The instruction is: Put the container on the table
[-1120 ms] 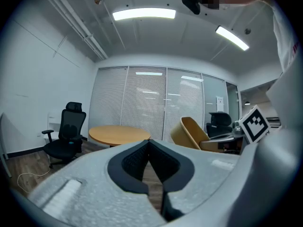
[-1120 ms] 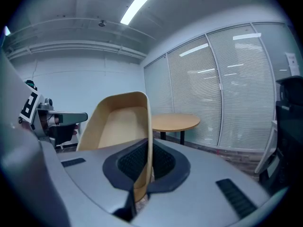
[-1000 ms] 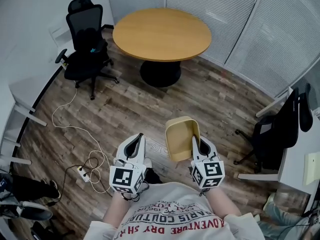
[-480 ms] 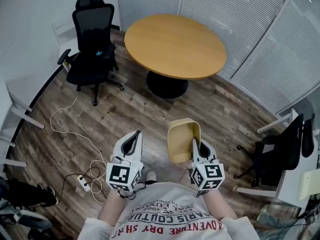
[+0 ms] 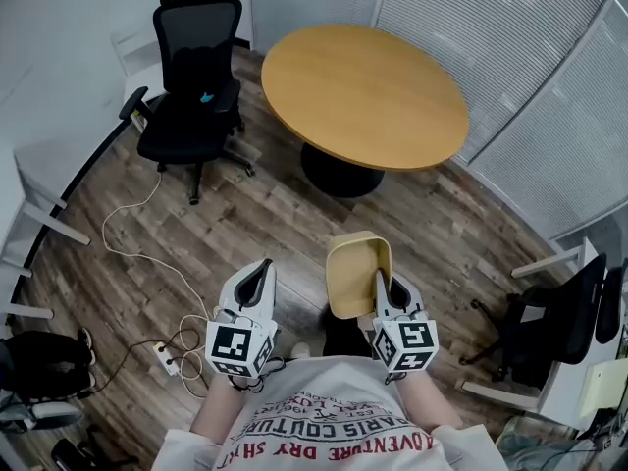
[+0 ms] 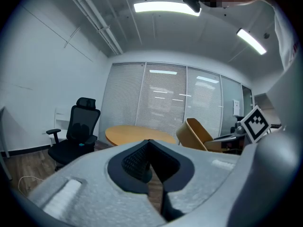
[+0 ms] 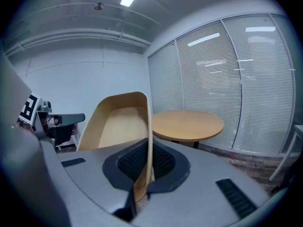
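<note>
A tan, open-topped container (image 5: pixel 355 271) is carried on its side, above the wooden floor, in the head view. My right gripper (image 5: pixel 379 281) is shut on its wall; in the right gripper view the thin wall (image 7: pixel 147 126) runs between the dark pads (image 7: pixel 163 161) of the right gripper (image 7: pixel 148 148). My left gripper (image 5: pixel 262 268) is level beside it, shut, with nothing between its fingers; in the left gripper view its tips (image 6: pixel 149 142) meet. The round wooden table (image 5: pixel 365 91) stands ahead with its top bare. The left gripper view also shows the container (image 6: pixel 195 134) and the table (image 6: pixel 137 135).
A black office chair (image 5: pixel 191 81) stands left of the table. A white cable and power strip (image 5: pixel 162 346) lie on the floor at the left. Another black chair (image 5: pixel 559 317) and a desk edge stand at the right. Window blinds (image 5: pixel 549 86) close off the room behind the table.
Both grippers and the held container have moved forward towards the round table, which now appears larger and closer. The grip on the container is unchanged.
</note>
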{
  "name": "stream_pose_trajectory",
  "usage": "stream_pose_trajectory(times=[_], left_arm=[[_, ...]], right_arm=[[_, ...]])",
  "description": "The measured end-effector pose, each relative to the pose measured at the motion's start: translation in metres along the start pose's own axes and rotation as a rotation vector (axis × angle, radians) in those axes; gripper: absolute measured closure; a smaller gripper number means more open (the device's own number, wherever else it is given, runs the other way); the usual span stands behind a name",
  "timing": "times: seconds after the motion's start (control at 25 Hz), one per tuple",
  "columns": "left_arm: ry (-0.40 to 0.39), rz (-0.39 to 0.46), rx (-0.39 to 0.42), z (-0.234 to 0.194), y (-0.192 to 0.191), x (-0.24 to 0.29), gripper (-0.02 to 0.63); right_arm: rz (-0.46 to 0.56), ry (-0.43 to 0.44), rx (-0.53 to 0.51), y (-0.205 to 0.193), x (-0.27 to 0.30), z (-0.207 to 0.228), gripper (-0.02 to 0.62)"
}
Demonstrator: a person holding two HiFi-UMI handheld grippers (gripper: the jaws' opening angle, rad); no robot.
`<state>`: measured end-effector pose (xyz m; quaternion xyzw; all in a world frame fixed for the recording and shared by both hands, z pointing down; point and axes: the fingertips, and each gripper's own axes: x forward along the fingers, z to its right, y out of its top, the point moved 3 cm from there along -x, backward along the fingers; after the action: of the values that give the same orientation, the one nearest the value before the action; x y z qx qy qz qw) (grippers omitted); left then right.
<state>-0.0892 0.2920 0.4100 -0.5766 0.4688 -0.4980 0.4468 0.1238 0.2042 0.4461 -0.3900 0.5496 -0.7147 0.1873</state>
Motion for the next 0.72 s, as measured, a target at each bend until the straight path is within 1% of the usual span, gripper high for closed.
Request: stream_pose_trajectory(times=[0.2, 0.4, 0.56, 0.72], left_arm=[[0.051, 0.0, 0.017, -0.014, 0.01, 0.046, 0.609], [0.115, -0.003, 0.021, -0.034, 0.029, 0.109, 0.609], [0.14, 0.031, 0.046, -0.032, 0.057, 0.167, 0.609], [0.142, 0.043, 0.045, -0.025, 0.07, 0.228, 0.609]], right_arm=[[0.002, 0.054, -0.002, 0.019, 0.058, 0.027, 0.584], [-0.01, 0.131, -0.003, 0.046, 0.13, 0.053, 0.584], [0.0, 0.181, -0.019, 0.076, 0.178, 0.086, 0.584], [0.018, 0.189, -0.025, 0.102, 0.216, 0.129, 0.584]])
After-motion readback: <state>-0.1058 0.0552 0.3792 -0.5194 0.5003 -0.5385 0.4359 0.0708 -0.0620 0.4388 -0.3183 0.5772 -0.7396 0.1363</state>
